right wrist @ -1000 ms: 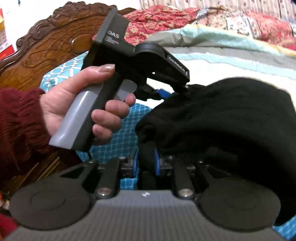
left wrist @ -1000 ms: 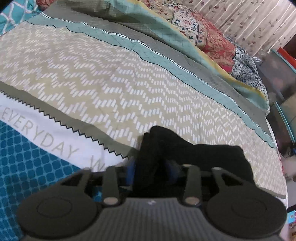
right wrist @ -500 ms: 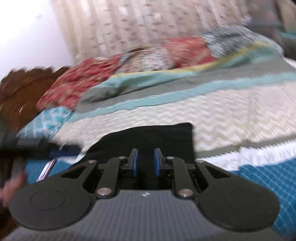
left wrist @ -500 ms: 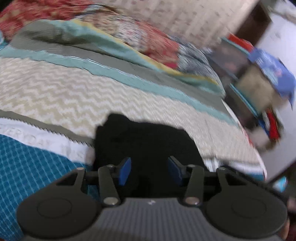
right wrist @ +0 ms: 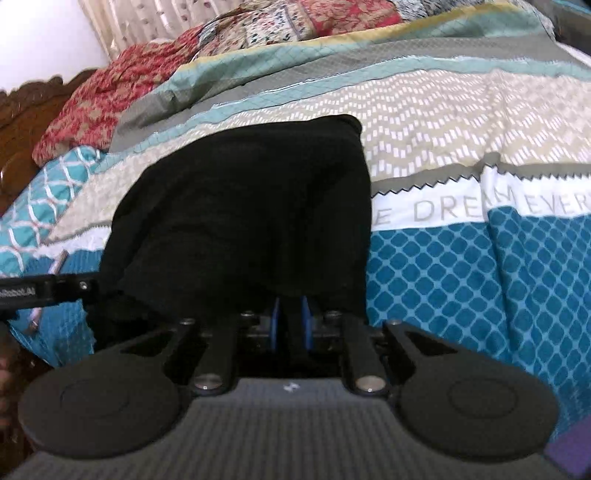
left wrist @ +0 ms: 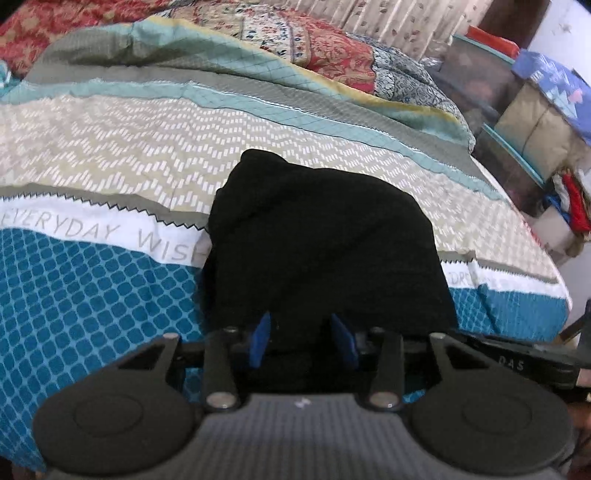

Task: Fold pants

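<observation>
Left tool (left wrist: pixel 302 341): blue pads set moderately apart and just now narrowing, near edge of the black pants (left wrist: pixel 325 243) bunched between them; whether the pads press the cloth cannot be told.

Right tool (right wrist: pixel 291 323): blue pads nearly together and just now narrowing further, with a thin fold of the same garment's near edge between them.

Pants: one dark folded bundle on the bed, lying across the blue diamond band and the white lettered band of the bedspread (left wrist: pixel 96 280), far end reaching the beige zigzag band.

Folded quilt (left wrist: pixel 177 40), grey and teal: beyond the pants.

Red floral blanket (right wrist: pixel 110 85): farther back.

Carved wooden headboard (right wrist: pixel 16 114) and curtain (left wrist: pixel 399 22): at the far edges.
</observation>
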